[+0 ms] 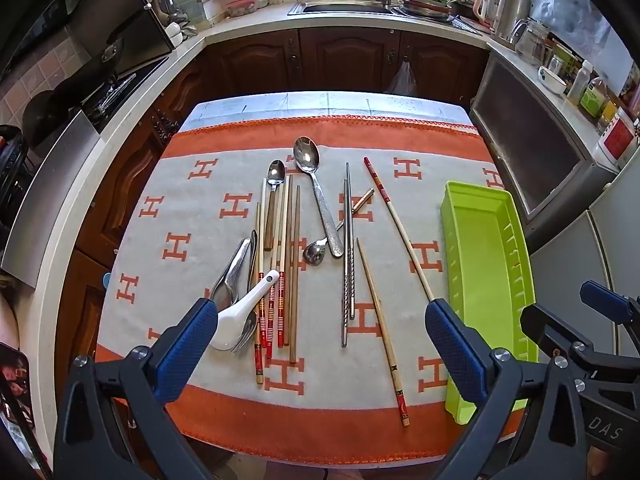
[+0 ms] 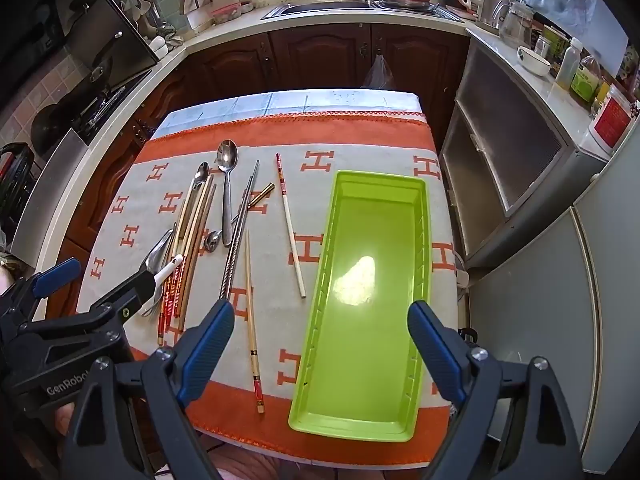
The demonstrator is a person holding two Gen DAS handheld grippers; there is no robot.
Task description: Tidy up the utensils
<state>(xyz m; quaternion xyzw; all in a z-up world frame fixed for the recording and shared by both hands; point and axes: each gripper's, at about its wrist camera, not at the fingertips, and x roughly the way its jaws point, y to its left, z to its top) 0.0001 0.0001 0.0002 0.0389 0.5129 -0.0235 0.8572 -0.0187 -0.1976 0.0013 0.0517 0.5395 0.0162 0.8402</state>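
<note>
Left wrist view cuts off the near end of the green tray behind my left gripper's right finger, and the fork is mostly hidden under the white ceramic spoon, only tines showing. Can't count the bundled chopsticks w/ certainty, they overlap too much. Right wrist view has the left gripper blocking part of that pile.

Both tongs spread wide, nothing btwn the pads; right gripper hangs over the tray's near half and the cloth beside it.

Utensils lie loose on the orange-and-grey H-pattern cloth, left of the tray: big steel spoon, smaller spoon at the top of the bundle, a twisted metal chopstick pair, two stray bamboo sticks angled apart. Tray looks empty, glossy, w/ a glare patch on its floor.
</note>
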